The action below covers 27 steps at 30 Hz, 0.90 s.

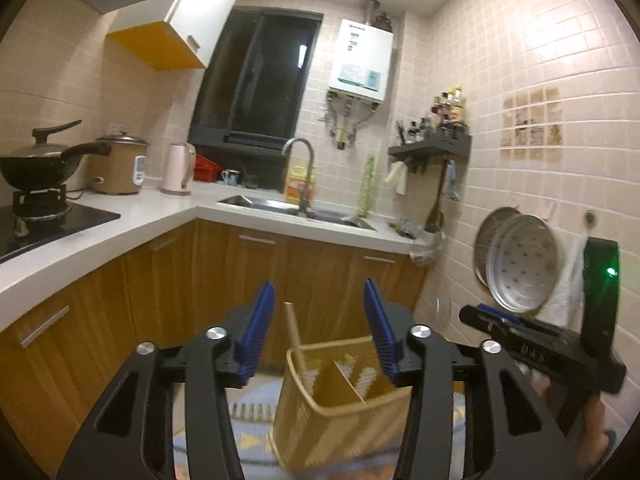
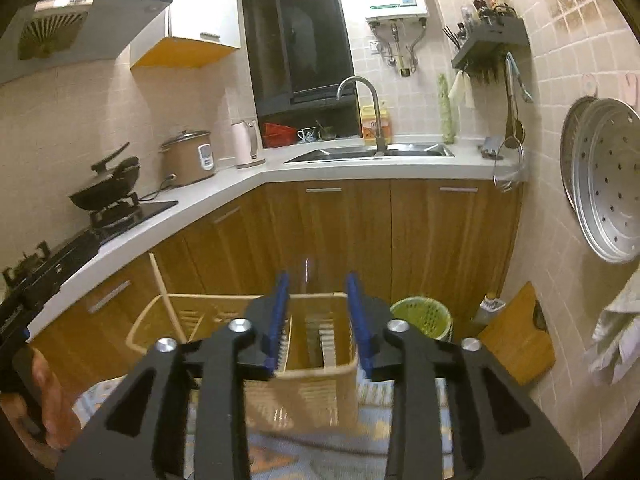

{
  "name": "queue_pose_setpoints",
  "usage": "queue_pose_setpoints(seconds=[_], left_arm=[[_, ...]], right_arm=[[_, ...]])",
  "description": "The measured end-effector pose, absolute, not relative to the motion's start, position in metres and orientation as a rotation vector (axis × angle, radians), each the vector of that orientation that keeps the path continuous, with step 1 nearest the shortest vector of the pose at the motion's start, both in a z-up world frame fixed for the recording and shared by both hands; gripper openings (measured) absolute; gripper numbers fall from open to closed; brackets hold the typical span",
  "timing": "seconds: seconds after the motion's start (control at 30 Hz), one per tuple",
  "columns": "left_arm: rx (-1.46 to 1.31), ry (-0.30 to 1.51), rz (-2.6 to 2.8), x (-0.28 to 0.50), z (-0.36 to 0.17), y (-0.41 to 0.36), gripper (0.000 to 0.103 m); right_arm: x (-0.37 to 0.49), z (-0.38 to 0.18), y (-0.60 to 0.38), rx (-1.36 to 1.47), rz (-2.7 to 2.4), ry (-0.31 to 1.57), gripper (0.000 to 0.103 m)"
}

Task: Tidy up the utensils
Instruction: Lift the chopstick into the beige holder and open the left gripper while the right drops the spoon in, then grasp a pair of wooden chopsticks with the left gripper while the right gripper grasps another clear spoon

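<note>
A beige woven utensil basket [image 1: 320, 428] with an inner divider stands on a patterned cloth, low in both views. One wooden chopstick [image 1: 295, 336] leans upright in its left compartment and rises above the rim. My left gripper [image 1: 318, 288] hovers over the basket, open, with nothing between its blue pads. My right gripper [image 2: 317, 278] is open above the right compartment of the basket [image 2: 312, 392]. A faint, blurred pale streak [image 2: 306, 276] shows between its fingers, and I cannot tell what it is. The chopstick [image 2: 166, 300] stands well left of it. The right gripper [image 1: 470, 314] also shows in the left wrist view.
Wooden cabinets [image 2: 340, 232] under a white counter [image 2: 224, 196] run behind the basket. A green waste bin [image 2: 422, 316] and a wooden cutting board [image 2: 516, 336] sit on the floor to the right. Metal steamer trays [image 2: 612, 184] hang on the right wall. A hand [image 2: 44, 400] shows at far left.
</note>
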<state>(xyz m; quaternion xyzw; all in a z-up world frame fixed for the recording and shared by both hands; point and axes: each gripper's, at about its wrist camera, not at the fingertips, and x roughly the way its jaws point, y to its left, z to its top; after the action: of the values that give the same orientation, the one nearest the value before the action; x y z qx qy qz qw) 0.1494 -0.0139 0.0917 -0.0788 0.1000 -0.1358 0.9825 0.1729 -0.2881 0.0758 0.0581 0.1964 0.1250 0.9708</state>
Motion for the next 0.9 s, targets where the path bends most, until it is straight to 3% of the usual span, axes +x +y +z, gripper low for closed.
queue_pose_setpoints(seconds=[0.03, 0.17, 0.3, 0.43, 0.6, 0.9], left_arm=[[-0.156, 0.206, -0.279, 0.144, 0.094, -0.012, 0.051], [-0.135, 0.28, -0.291, 0.119, 0.105, -0.004, 0.051], [-0.086, 0.497, -0.377, 0.11, 0.097, -0.005, 0.051], [0.02, 0.815, -0.462, 0.113, 0.044, -0.021, 0.051], [0.064, 1.053, -0.51, 0.12, -0.026, -0.032, 0.044], [0.19, 1.178, -0.54, 0.124, -0.057, -0.054, 0.038]], right_arm=[[0.167, 0.078, -0.291, 0.129, 0.258, 0.396, 0.051], [0.143, 0.09, -0.298, 0.132, 0.25, 0.439, 0.052], [0.126, 0.091, -0.29, 0.055, 0.236, 0.587, 0.052], [0.122, 0.063, -0.283, 0.049, 0.295, 0.817, 0.052], [0.122, 0.005, -0.267, 0.063, 0.441, 1.096, 0.052], [0.105, -0.028, -0.232, -0.067, 0.542, 1.172, 0.046]])
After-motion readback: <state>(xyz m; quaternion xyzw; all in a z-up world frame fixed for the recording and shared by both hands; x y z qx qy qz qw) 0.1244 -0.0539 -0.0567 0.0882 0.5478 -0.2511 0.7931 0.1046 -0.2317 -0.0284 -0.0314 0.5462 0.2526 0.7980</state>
